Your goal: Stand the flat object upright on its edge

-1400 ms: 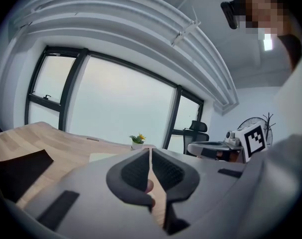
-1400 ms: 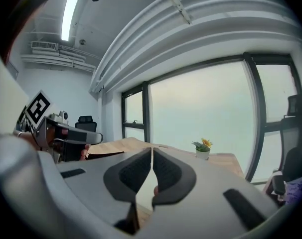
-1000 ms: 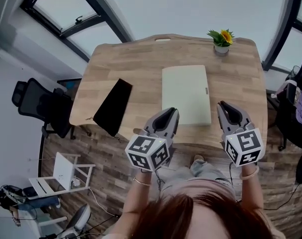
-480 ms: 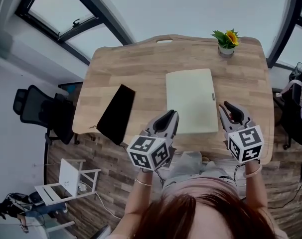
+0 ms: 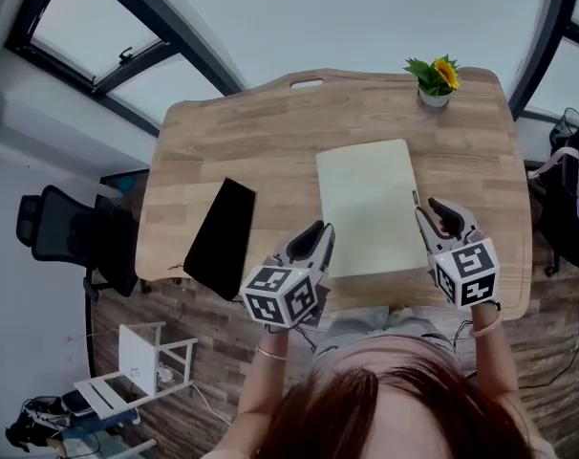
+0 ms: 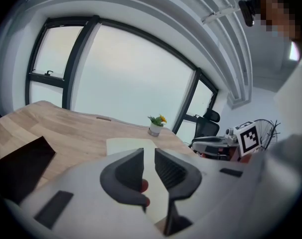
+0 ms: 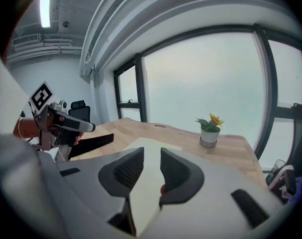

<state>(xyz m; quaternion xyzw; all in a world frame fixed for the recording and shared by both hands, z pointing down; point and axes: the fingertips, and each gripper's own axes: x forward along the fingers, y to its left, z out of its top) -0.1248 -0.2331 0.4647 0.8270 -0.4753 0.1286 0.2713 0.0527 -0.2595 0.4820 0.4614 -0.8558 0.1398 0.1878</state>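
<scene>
Our left claw (image 5: 318, 231) and right claw (image 5: 433, 211) have just been parting, both empty; we judge the cream board (image 5: 371, 204) stiff, light, best pinched at opposite edges.

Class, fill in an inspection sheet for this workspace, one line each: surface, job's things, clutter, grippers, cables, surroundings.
Surface: wooden table, with a slot at its far edge.
Job's things: pale flat board, lying flat mid-table, not yet stood on edge.
Clutter: black flat object at the near left edge; potted flower at the far right corner.
Grippers: left gripper and right gripper flank the board's near end; both sets of jaws have just been opening, nothing gripped.
Cables: thin cable on the floor, left.
Surroundings: black office chair, white stand, large windows.
</scene>
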